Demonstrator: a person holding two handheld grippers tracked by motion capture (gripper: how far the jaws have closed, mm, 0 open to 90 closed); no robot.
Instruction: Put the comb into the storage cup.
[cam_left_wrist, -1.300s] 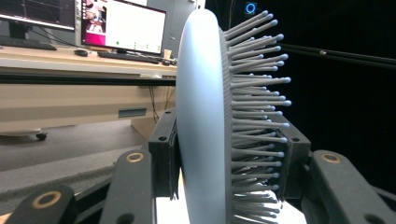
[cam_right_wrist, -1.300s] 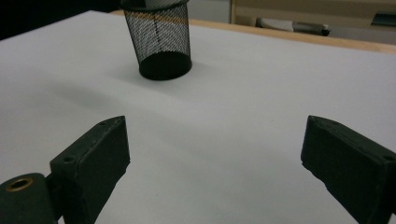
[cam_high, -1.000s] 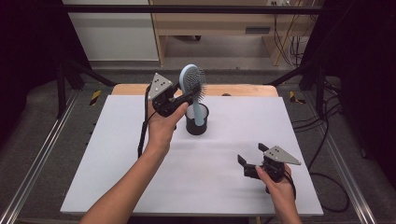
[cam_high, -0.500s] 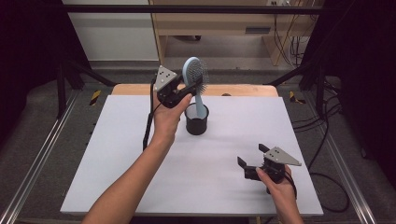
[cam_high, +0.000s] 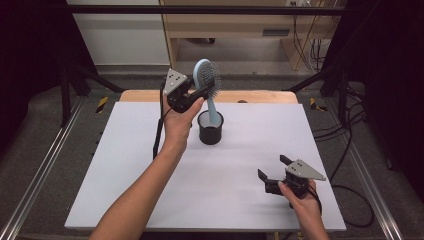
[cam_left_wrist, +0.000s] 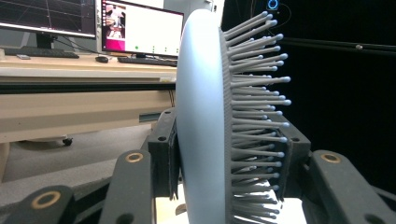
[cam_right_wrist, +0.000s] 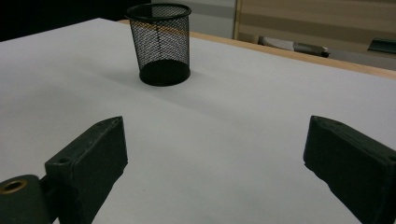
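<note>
Above the mesh cup (cam_high: 210, 128), left tongs (cam_high: 200, 91) clamp the hairbrush (cam_high: 207, 80).

Smooth matt plastic hairbrush (cam_high: 206, 80); black wire-mesh cup (cam_high: 210, 128); matt white table (cam_high: 240, 165), wooden edge.

A white table (cam_high: 125, 190) runs from the near edge up to a wooden strip at its far side. A little toward twelve o'clock from the table's middle stands a black cup (cam_high: 210, 128). Above it, the left gripper (cam_high: 200, 93) is clamped on the head of a light-blue hairbrush (cam_high: 207, 77); the brush stands nearly upright, bristles facing three o'clock, and its handle hangs down over the cup's mouth. Whether the handle tip is inside the cup cannot be told. Toward five o'clock, well apart from the cup, the right gripper (cam_high: 272, 167) sits low over the table, jaws spread with nothing between them.
</note>
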